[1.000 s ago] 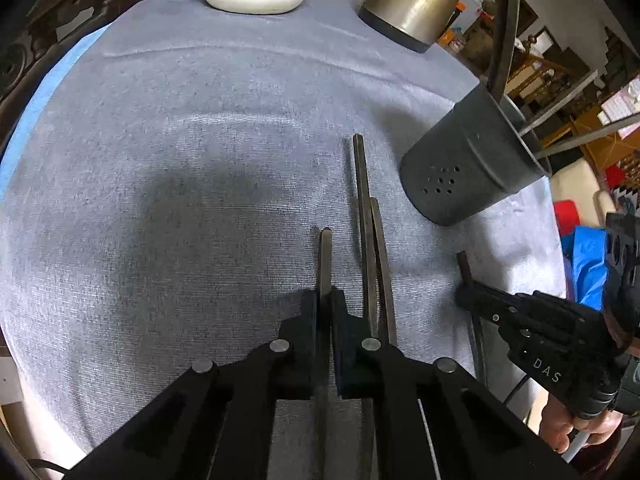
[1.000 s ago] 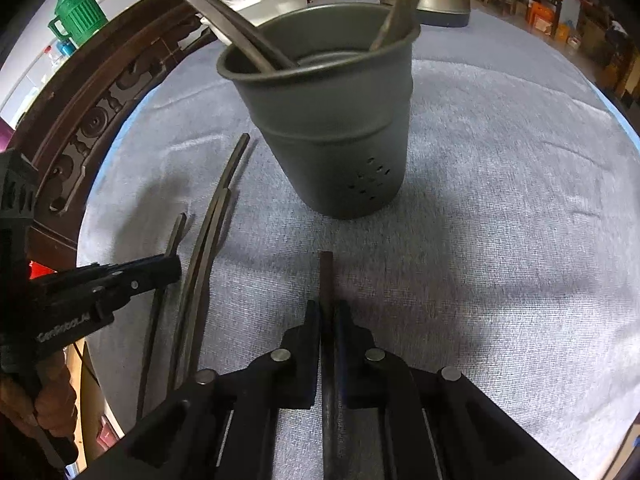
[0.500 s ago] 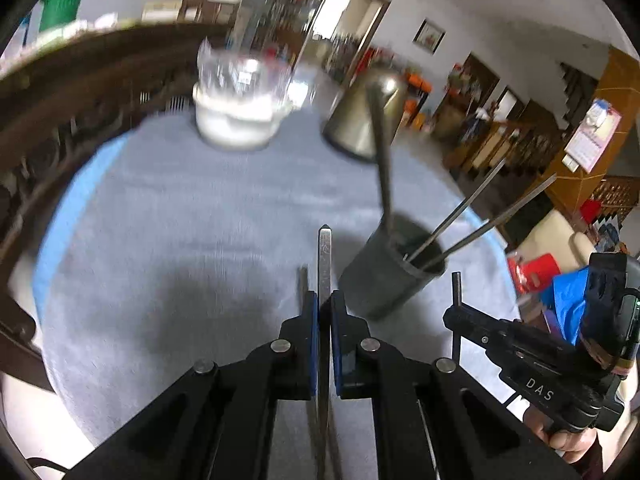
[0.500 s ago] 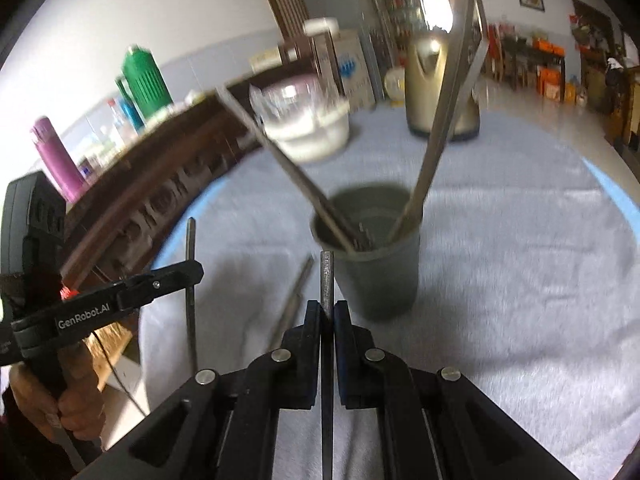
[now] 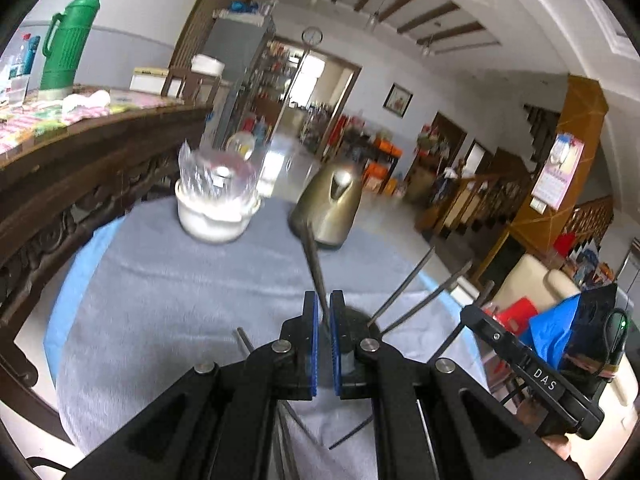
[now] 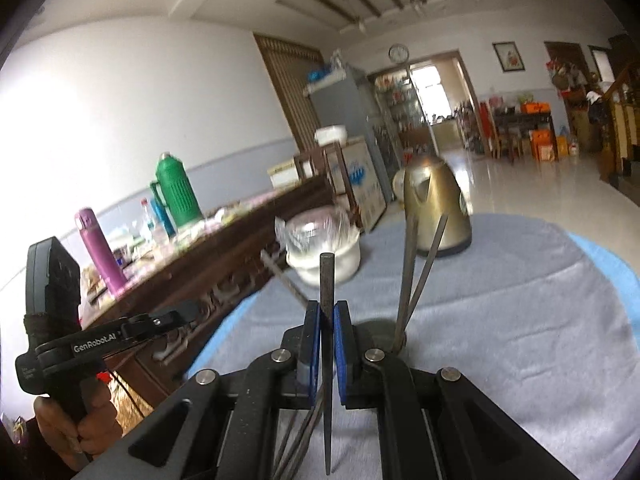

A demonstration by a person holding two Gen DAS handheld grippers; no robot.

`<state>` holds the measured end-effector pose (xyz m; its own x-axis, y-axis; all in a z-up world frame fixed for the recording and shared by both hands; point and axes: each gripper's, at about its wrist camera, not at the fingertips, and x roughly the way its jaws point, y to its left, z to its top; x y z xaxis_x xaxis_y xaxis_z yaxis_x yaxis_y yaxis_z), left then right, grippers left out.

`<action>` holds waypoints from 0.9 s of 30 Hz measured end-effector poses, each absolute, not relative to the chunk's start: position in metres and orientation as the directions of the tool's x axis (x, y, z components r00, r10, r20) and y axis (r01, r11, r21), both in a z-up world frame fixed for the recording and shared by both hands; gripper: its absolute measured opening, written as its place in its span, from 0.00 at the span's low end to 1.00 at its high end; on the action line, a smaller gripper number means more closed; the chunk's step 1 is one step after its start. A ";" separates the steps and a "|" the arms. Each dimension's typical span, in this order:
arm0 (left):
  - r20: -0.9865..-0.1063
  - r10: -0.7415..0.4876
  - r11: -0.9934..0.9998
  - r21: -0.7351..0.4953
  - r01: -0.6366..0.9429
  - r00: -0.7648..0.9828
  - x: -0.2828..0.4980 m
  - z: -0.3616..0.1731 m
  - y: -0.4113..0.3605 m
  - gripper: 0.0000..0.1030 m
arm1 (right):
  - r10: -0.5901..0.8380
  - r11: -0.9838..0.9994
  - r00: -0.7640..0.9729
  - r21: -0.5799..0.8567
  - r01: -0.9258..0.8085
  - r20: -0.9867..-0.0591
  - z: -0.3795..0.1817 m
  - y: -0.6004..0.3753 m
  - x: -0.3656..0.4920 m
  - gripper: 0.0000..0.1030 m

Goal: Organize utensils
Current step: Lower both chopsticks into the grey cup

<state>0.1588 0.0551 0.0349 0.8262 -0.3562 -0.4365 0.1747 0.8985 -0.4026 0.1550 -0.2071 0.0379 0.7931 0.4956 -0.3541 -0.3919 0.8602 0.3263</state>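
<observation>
Two claws [image 5: 324, 344] [image 6: 327, 344] each pinch one chopstick [image 6: 327, 280] — upright.

— Which lettering can be read?
— "DAS" is printed in white on the black body of the right gripper [image 5: 486, 322], as seen from the left wrist.
— And from the right wrist?
— "GenRobot.AI" is printed in white on the left gripper [image 6: 188, 310]. A smaller label lower on its handle is too blurred to be read.
— Anything else?
— The wall calendar [image 5: 558, 178] carries print, but none is legible.
</observation>
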 end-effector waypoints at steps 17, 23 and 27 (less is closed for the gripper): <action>-0.758 -0.428 0.793 -0.576 -0.197 0.492 0.258 -0.092 0.088 0.33 | 0.502 0.854 0.783 0.355 -0.381 -0.367 0.028 -0.218 0.148 0.07; -0.832 -0.411 0.804 -0.524 -0.282 0.373 0.297 -0.122 0.075 0.46 | 0.493 0.858 0.789 0.356 -0.371 -0.365 0.029 -0.225 0.146 0.07; -0.851 -0.399 0.809 -0.502 -0.307 0.341 0.305 -0.136 0.068 0.44 | 0.495 0.855 0.790 0.367 -0.367 -0.361 0.029 -0.231 0.145 0.07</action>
